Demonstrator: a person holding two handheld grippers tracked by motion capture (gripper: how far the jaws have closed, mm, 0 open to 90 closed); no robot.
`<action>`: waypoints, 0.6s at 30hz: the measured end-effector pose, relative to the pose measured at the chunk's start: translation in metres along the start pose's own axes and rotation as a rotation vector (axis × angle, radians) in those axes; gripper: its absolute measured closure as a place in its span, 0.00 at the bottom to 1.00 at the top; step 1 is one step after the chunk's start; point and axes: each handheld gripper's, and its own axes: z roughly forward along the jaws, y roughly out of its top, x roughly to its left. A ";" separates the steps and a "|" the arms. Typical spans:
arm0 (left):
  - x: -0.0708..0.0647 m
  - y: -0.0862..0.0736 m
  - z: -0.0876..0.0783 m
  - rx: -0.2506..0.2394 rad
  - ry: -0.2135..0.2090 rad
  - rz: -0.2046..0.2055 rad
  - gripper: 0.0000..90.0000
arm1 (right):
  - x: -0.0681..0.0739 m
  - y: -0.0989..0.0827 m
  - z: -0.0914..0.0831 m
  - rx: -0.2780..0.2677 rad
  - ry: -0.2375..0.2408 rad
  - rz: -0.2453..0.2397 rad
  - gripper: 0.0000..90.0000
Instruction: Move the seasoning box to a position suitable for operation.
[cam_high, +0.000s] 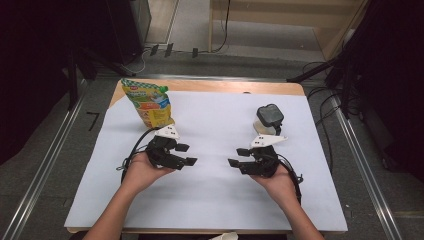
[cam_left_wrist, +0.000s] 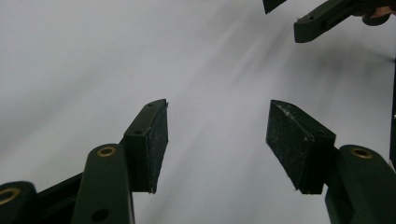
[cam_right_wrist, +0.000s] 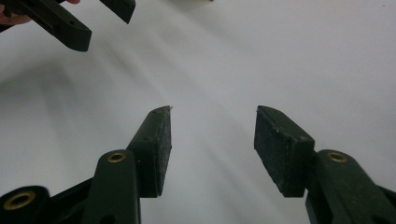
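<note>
High view has both tools released over the white counter, left tool near the pouch, right tool near the dark box.

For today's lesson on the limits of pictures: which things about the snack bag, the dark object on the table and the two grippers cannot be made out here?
- Snack bag, high view: its print is too small to read.
- Dark object, high view: too small and dim to identify.
- Left gripper, high view: its body partly covered by the hand.
- Right gripper, right gripper view: its body cut off by the bottom edge.
</note>
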 end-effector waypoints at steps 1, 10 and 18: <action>0.001 0.000 0.001 0.003 0.000 -0.003 0.43 | 0.000 0.000 0.000 0.001 0.003 0.002 0.52; 0.000 0.000 0.002 0.015 -0.005 0.004 0.43 | 0.001 -0.001 -0.002 -0.012 0.020 0.015 0.47; 0.001 -0.001 -0.003 0.007 -0.014 0.011 0.43 | 0.000 -0.001 -0.002 -0.022 0.028 0.031 0.38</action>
